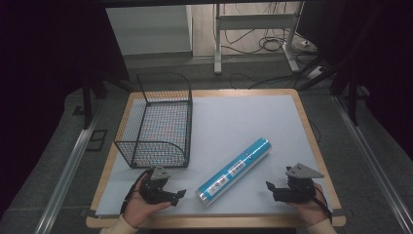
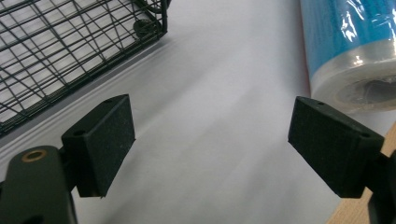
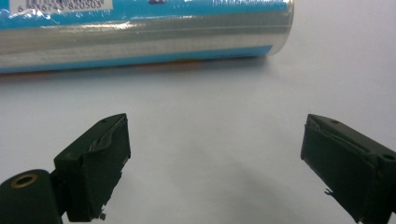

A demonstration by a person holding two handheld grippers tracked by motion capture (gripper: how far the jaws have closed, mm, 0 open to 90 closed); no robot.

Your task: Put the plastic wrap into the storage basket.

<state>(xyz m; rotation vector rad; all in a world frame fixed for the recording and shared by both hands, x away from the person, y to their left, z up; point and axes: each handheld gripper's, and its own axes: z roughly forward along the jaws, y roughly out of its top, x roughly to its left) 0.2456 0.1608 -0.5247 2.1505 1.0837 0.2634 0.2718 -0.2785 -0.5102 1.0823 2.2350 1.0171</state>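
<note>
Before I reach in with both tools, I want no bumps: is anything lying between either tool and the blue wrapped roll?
Nothing visible does. Bare grey table mat lies between the left tool and the blue plastic-wrapped roll, and between the right tool and it. The black wire basket stands off to the left.

Wood-edged table (image 1: 311, 131), pale grey mat (image 1: 234, 122), wire basket (image 1: 158, 122), blue wrapped roll (image 1: 234, 171)

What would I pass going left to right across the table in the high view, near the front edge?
Left gripper → blue roll → right gripper. The wire basket stands farther back, above the left gripper, so I leave it out of the order.
</note>
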